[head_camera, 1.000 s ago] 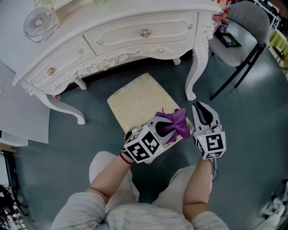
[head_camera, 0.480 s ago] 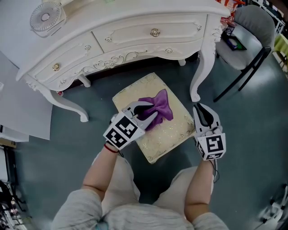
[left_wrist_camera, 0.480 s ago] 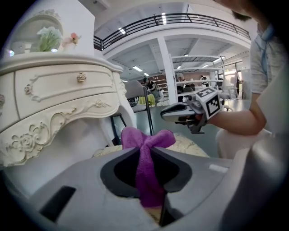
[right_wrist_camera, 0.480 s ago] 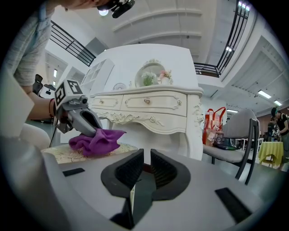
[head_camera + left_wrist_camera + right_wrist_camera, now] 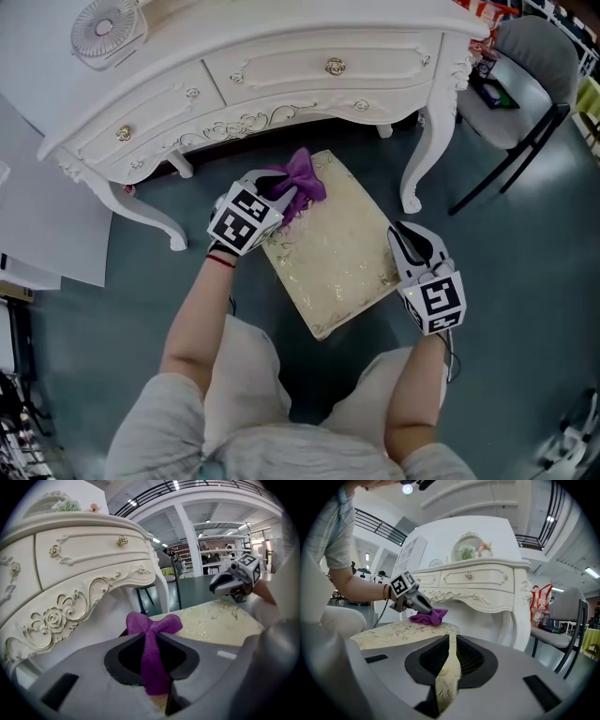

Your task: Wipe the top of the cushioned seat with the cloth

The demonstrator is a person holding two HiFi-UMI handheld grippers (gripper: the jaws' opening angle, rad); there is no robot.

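Cushioned seat point(image 5: 337, 248) sits on the floor point(image 5: 506, 281) just in front of the white dresser point(image 5: 281, 66), turned at an angle to it.

Head view:
- Left hand-held gripper point(image 5: 284, 190) is at the seat's far corner, nearest the dresser, with the purple cloth point(image 5: 305, 176) bunched at its tip on the seat top.
- Right hand-held gripper point(image 5: 405, 242) is on the seat's right edge.
- Most of the top is bare between the two.

Left gripper view:
- Jaws are clamped on the cloth at a narrow neck. A small fan of fabric sticks out in front.
- Dresser apron is right beside it, seat top stretches off to the right.

Right gripper view:
- Jaws are pinching a fold of the seat's patterned cover at the edge, so it's acting as the anchor.
- Across the seat, the cloth is pressed down at the opposite corner.

Risks, my read:
- The cloth is right at the corner, so pushing further runs it off the edge or into the dresser.
- The cloth is balled up, so the contact patch is small and a pass will leave unwiped strips.
- Drag could pull the cloth out through that thin neck.
- The right grip holds cover fabric only. If it slips, the seat pivots on the floor under a stroke.
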